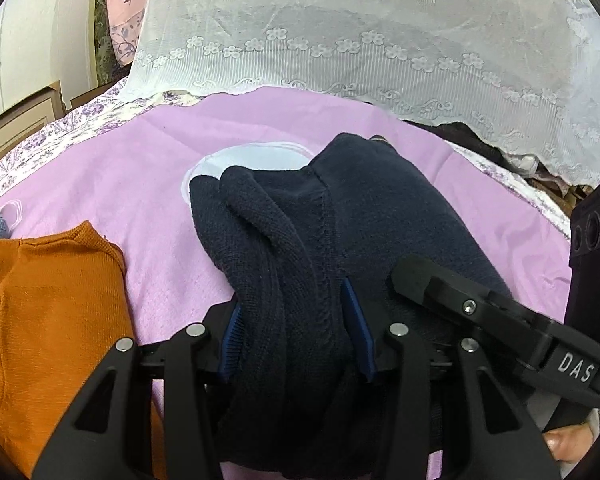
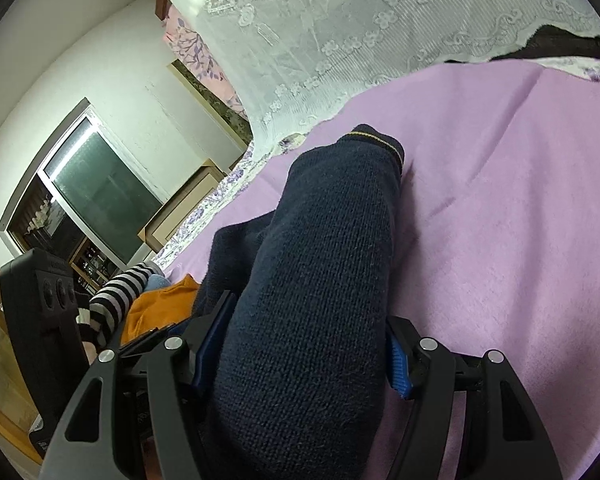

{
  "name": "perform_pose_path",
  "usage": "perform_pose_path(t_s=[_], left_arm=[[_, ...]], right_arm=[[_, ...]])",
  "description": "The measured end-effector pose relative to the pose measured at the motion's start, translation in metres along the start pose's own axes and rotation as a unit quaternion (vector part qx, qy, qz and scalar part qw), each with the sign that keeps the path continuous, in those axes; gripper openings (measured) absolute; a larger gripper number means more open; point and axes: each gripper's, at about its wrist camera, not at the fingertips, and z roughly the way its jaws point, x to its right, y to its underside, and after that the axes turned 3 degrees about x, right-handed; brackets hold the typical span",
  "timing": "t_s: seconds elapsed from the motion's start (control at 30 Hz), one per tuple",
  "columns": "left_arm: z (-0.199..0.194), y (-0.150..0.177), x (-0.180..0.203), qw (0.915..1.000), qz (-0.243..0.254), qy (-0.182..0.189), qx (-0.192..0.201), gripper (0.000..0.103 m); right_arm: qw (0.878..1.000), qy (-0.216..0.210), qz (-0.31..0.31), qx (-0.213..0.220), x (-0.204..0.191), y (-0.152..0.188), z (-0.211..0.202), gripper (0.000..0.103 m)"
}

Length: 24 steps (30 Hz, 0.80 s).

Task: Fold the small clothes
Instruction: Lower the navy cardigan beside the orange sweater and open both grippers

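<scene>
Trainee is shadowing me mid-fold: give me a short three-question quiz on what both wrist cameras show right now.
1. True or false: the left gripper has bunched navy knit garment between its pads.
2. Which garment lies beside the navy one on the pink cloth? A) orange top B) green towel C) red sock
3. What does the right gripper have between its fingers, and which detail marks its far end?

Key: 1 true. 2 A. 3 A navy sleeve-like part; a thin yellow stripe at the cuff.
</scene>
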Motion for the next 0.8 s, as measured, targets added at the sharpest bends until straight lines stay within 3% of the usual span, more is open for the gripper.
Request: perform_pose_path(t_s=[0.37, 0.67, 0.73, 0.8], left_arm=[[0.002, 0.004, -0.001, 0.9999, 0.008, -0.011, 0.003, 0.055], [-0.01, 0.007, -0.005, 0.9991, 0.01, -0.033, 0.023, 0.064], [-0.013, 0.007, -0.006, 0.9988, 0.011, -0.038, 0.028, 0.066], [-0.015, 0.008, -0.008, 0.9984, 0.01, -0.047, 0.03, 0.075]], right_arm=[[0.999, 0.034, 0.001, 0.0, 0.006, 0.006, 0.001, 0.075], [0.991, 0.083, -0.083, 0.064, -0.026, 0.01, -0.031, 0.075], [0.989, 0.098, -0.093, 0.066, -0.028, 0.012, -0.035, 0.075], [0.986, 0.119, -0.101, 0.054, -0.026, 0.015, -0.032, 0.075]])
